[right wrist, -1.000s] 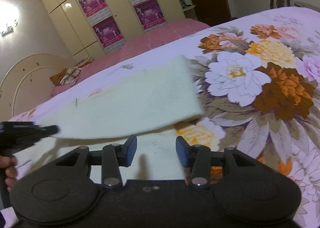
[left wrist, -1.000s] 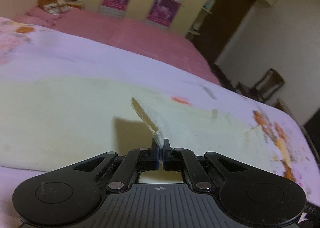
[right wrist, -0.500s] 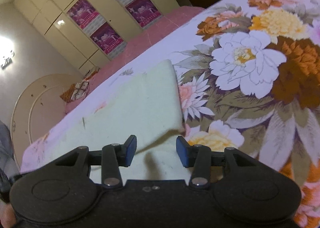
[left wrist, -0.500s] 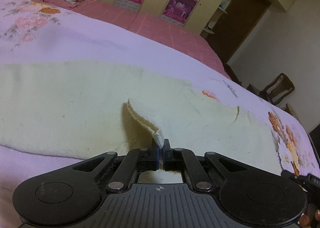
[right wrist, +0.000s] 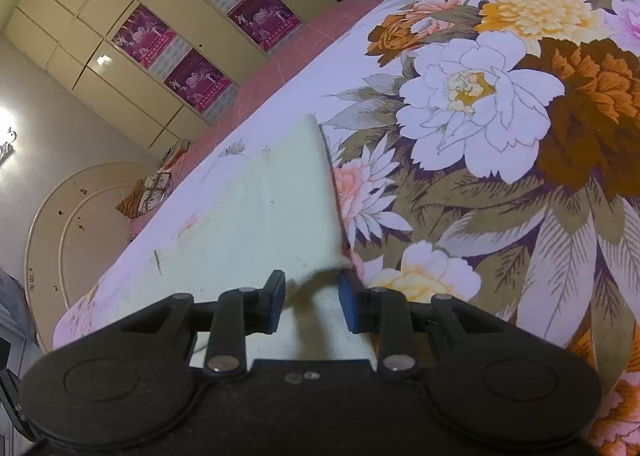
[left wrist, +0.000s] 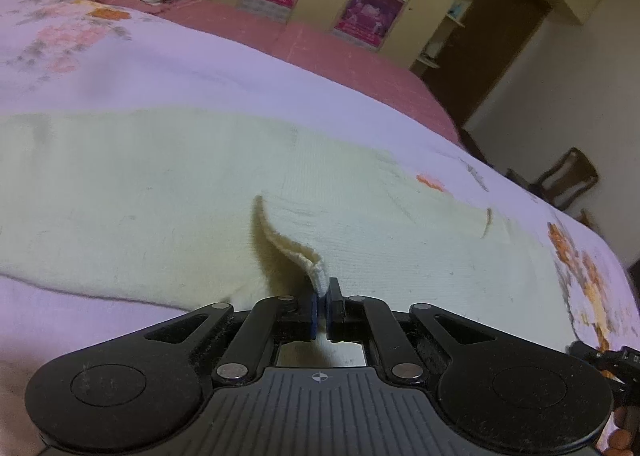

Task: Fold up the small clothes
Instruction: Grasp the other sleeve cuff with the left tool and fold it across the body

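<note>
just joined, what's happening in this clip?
A person with a handheld gripper in each hand is folding a cream knit garment on a floral bedsheet. The left gripper has its jaws shut on a hem edge of the garment, lifting a small flap off the rest. The right gripper is open, its jaws straddling a raised corner at the other end but not clamped. The garment is mostly flat, and no finished fold is visible.
</note>
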A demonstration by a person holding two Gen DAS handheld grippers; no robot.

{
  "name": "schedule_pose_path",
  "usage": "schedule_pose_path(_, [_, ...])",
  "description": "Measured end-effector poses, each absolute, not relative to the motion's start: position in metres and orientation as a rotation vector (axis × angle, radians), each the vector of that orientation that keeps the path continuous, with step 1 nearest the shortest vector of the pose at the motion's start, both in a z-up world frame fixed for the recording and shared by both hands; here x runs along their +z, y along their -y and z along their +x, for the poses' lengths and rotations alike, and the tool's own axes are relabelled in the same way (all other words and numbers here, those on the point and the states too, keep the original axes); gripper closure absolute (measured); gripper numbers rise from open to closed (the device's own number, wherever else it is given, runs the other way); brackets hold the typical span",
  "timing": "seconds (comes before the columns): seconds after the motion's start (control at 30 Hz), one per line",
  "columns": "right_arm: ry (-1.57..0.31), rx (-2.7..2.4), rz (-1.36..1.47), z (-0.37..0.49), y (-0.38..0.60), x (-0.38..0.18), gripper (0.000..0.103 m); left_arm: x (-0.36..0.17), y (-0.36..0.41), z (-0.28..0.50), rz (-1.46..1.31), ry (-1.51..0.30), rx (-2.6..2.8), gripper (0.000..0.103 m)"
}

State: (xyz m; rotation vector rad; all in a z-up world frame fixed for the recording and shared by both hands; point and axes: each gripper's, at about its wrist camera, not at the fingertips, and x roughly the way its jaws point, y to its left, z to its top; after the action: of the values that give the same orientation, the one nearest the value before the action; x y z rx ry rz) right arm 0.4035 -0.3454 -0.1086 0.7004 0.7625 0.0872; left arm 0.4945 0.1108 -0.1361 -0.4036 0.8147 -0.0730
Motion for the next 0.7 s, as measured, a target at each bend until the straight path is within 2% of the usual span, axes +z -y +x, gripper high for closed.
schedule_pose_path(0.07, [-0.768, 0.085, 0.694, 0.402, 0.345, -0.106, 0.073, -0.131, -0.119, 0.483, -0.384, -0.791, -0.013, 0.078])
schedule_pose_path(0.1, [-0.767, 0.087, 0.692, 0.401, 0.345, -0.104, 0.071, -0.128, -0.127, 0.474, -0.401, -0.775, 0.003, 0.076])
schedule_pose_path(0.13, [-0.766, 0.09, 0.686, 0.399, 0.345, -0.102, 0.069, -0.125, -0.135, 0.466, -0.394, -0.765, 0.043, 0.067])
schedule_pose_path(0.17, [-0.766, 0.091, 0.681, 0.397, 0.345, -0.1, 0.069, -0.122, -0.142, 0.459, -0.353, -0.759, 0.112, 0.032])
schedule_pose_path(0.2, [-0.765, 0.094, 0.676, 0.395, 0.345, -0.098, 0.069, -0.119, -0.15, 0.45, -0.312, -0.74, 0.177, 0.017])
schedule_pose_path(0.33, [-0.755, 0.103, 0.669, 0.387, 0.344, -0.093, 0.069, -0.119, -0.218, 0.405, -0.422, -0.675, 0.287, 0.018])
schedule_pose_path(0.4, [-0.756, 0.111, 0.665, 0.384, 0.34, -0.091, 0.069, -0.125, -0.256, 0.386, -0.551, -0.646, 0.345, 0.028])
schedule_pose_path(0.5, [-0.769, 0.125, 0.658, 0.384, 0.33, -0.092, 0.069, -0.14, -0.316, 0.353, -0.803, -0.536, 0.44, 0.037])
schedule_pose_path(0.7, [-0.795, 0.159, 0.612, 0.388, 0.296, -0.089, 0.069, -0.166, -0.384, 0.325, -1.076, -0.326, 0.507, 0.042])
